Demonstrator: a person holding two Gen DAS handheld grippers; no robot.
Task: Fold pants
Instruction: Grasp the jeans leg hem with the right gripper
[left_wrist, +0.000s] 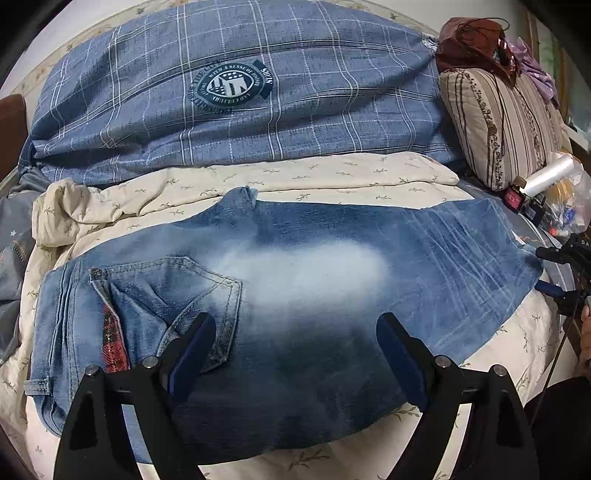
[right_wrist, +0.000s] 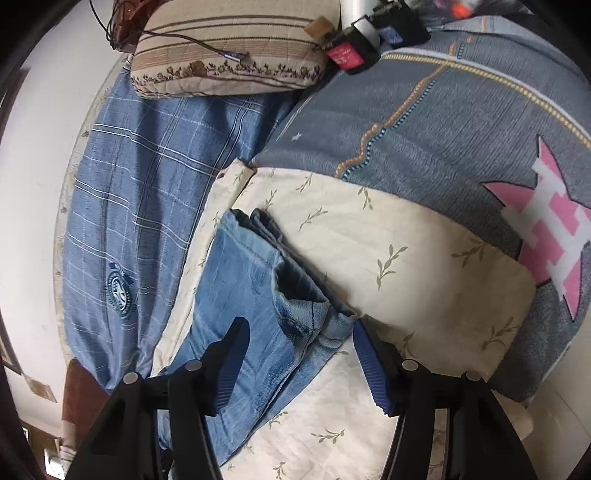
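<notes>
Pants of washed blue denim lie flat across a cream sheet with a leaf print, on the bed. They are folded lengthwise, one leg over the other, with the waist toward the left wrist view's left side. A back pocket faces up, a red plaid strip shows beside it, and a pale faded patch runs along the thigh. The hems lie stacked at the far end, creased with whitish lines. The left gripper hovers over the seat area, jaws apart and holding nothing. The right gripper is spread wide over the hems, also holding nothing. A blue plaid duvet and a striped pillow lie behind.
</notes>
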